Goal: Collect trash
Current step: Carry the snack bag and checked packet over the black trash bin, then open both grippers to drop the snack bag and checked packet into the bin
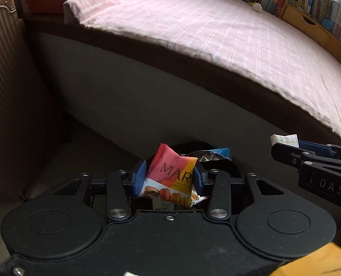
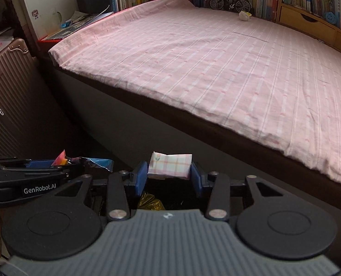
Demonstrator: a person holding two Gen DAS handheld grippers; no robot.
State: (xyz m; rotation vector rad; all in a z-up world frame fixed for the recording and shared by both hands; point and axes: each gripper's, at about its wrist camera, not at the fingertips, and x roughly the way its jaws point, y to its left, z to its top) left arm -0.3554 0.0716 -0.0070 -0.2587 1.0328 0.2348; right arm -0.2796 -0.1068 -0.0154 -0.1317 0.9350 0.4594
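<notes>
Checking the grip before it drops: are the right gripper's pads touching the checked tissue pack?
Touching. The right wrist view shows the right gripper with both blue pads pressed against the tissue pack.

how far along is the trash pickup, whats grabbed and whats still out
Done: a gold wrapper already lies in the dark bin below the grippers. In hand: the left gripper is shut on a macaron snack packet; the right gripper is shut on a checked tissue pack; neither is dropped yet. Left: a small crumpled white piece sits on the pink bed near the bookshelf.
</notes>
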